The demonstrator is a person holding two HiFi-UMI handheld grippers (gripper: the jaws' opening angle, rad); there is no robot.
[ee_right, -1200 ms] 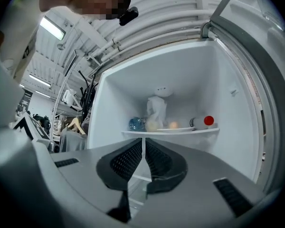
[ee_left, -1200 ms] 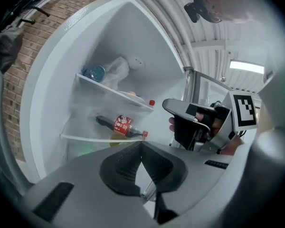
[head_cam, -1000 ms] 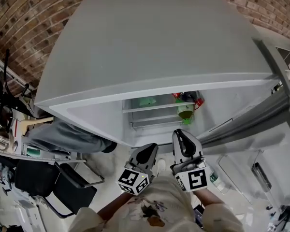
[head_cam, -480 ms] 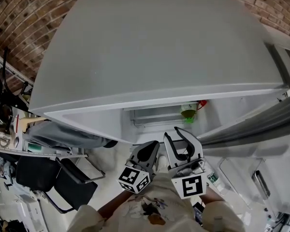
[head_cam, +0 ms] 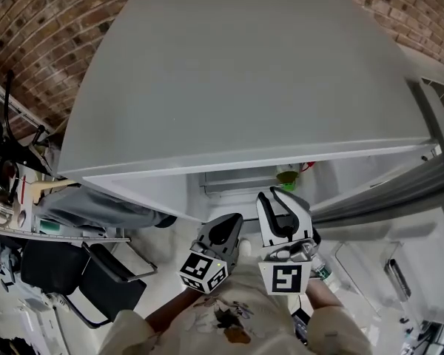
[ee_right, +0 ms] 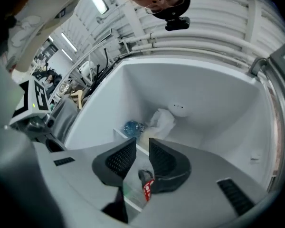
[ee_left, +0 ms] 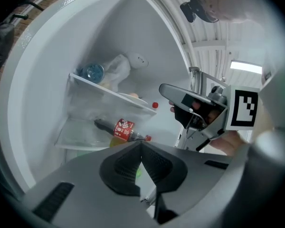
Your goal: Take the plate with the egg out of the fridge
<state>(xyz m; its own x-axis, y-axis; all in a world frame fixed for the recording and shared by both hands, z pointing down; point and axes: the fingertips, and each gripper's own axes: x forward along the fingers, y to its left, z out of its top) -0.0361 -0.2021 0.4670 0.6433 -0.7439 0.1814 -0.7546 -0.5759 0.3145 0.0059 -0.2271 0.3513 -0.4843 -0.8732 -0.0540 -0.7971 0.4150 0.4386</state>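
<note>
In front of the open fridge [head_cam: 237, 80], the right tool [head_cam: 272, 196] has just parted its jaws, empty; the left tool [head_cam: 233, 220] stays clenched. The plate [ee_left: 133, 98] sits untouched on the upper shelf [ee_left: 104, 90], so a reach seems next.

We see a brick wall [head_cam: 29, 21] at the back and a black chair [head_cam: 96, 283] standing lower left. A dark bottle [ee_left: 121, 128] with a red label lies on its side. Above it, a clear bottle [ee_left: 92, 72] sits just beside a white bag [ee_left: 115, 70].
</note>
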